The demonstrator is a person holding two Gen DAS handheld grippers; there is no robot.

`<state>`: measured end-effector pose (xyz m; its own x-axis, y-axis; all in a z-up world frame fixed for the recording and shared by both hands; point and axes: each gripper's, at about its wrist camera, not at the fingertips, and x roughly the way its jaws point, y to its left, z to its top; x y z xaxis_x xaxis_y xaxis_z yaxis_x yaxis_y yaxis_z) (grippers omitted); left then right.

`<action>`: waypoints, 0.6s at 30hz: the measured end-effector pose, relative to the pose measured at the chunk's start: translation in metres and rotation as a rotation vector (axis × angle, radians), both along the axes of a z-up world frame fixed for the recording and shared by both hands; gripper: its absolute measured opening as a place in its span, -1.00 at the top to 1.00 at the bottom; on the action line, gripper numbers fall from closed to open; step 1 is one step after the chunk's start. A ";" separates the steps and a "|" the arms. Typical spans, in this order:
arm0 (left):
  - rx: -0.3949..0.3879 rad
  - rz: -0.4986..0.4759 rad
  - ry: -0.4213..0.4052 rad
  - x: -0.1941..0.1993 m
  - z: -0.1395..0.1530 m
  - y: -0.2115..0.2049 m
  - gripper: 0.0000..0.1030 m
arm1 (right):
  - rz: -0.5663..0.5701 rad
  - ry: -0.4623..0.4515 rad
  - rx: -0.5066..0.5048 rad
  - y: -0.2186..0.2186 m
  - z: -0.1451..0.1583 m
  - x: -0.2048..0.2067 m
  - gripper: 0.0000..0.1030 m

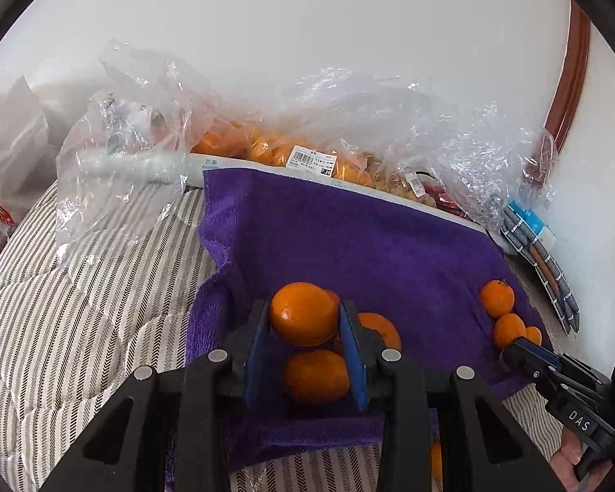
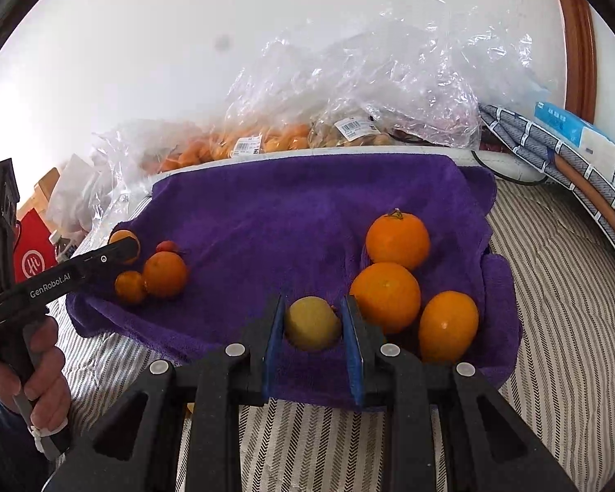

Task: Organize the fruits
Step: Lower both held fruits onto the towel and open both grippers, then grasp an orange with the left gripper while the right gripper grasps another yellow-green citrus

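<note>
Two claws are gripping fruit over the purple towel [image 2: 307, 213]. We are holding an orange [image 1: 304, 313] between the pads of our left claw [image 1: 305, 324], with two more oranges lying just beneath it. Our right claw [image 2: 312, 324] is clamping a yellowish fruit [image 2: 312, 323], and three oranges [image 2: 385, 297] are sitting just right of it on the towel.

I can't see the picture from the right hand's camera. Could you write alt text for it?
The right gripper clamps a yellowish fruit over a purple towel. Three oranges lie to its right; smaller ones lie left, by the left gripper.
</note>
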<state>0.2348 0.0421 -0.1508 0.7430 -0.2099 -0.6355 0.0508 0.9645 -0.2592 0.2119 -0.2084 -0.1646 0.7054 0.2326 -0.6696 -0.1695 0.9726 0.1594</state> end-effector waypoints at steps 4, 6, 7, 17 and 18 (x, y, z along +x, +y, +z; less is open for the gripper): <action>0.001 0.001 -0.005 -0.003 0.001 0.002 0.22 | -0.003 -0.018 0.000 0.001 0.006 -0.012 0.14; -0.001 0.009 -0.015 -0.007 0.004 0.005 0.18 | -0.011 -0.032 -0.014 0.005 0.011 -0.020 0.14; 0.001 0.015 -0.019 -0.010 0.005 0.007 0.16 | -0.004 -0.032 -0.007 0.008 0.014 -0.025 0.14; 0.002 0.062 -0.042 -0.061 0.019 0.040 0.12 | 0.123 0.039 -0.053 0.042 -0.001 -0.059 0.42; 0.009 0.063 -0.042 -0.065 0.018 0.043 0.12 | 0.126 0.051 -0.053 0.044 -0.004 -0.059 0.43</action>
